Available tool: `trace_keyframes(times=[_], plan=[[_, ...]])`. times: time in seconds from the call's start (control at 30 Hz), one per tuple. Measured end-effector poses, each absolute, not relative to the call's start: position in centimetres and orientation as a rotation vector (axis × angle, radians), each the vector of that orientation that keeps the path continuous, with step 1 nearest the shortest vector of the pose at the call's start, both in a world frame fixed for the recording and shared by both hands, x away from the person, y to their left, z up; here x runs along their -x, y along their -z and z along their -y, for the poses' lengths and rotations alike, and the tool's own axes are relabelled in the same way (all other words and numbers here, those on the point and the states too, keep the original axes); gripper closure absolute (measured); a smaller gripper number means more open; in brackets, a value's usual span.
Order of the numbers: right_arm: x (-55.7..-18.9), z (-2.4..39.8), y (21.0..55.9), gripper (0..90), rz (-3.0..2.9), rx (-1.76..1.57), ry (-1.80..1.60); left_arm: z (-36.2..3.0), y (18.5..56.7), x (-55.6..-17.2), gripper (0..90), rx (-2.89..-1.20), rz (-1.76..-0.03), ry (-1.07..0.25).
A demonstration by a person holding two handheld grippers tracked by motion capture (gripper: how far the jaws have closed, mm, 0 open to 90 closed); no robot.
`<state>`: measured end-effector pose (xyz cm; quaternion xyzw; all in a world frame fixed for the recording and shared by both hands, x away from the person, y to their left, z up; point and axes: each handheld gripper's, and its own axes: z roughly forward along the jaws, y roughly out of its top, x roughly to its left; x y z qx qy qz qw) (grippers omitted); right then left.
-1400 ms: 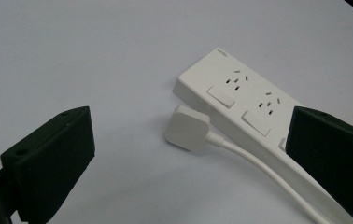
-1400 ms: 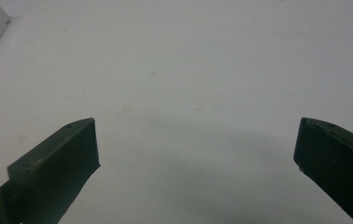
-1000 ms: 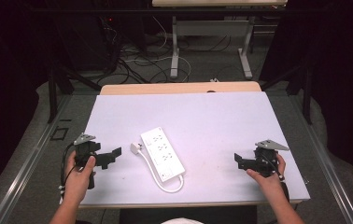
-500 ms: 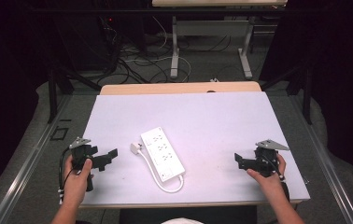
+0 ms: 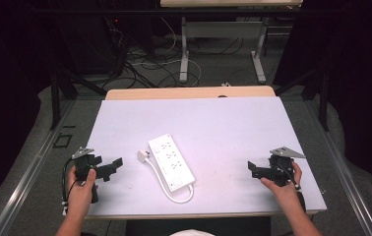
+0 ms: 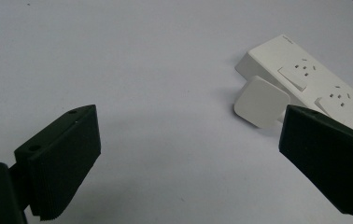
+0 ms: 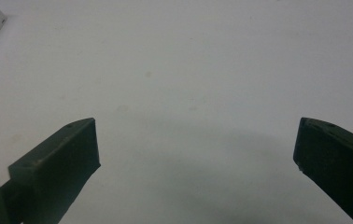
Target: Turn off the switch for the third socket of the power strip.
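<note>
A white power strip (image 5: 170,161) lies near the middle of the counter (image 5: 223,123), its plug (image 5: 142,156) just left of it. The left gripper (image 5: 116,163) and right gripper (image 5: 251,168) flank it, fingers spread and holding nothing.

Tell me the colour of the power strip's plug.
White, like the power strip itself; the plug shows best in the left gripper view.

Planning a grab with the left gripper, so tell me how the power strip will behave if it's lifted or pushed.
The power strip looks like a stiff plastic bar lying flat, so it should probably slide rather than tip or roll. Its smooth casing may slip between the jaws. The cord curls loosely to the plug, so both would likely trail and drag behind.
</note>
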<state>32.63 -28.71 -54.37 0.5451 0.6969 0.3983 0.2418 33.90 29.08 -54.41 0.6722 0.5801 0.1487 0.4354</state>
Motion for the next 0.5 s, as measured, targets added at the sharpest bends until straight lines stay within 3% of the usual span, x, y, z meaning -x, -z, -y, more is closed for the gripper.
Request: trace_keyframes(times=[0.5], plan=[[-32.7, 28.7, 54.4, 0.0, -1.909, -1.485, -1.09, -30.2, 55.3, -34.0, 5.6, -1.654, -1.497, -0.383]])
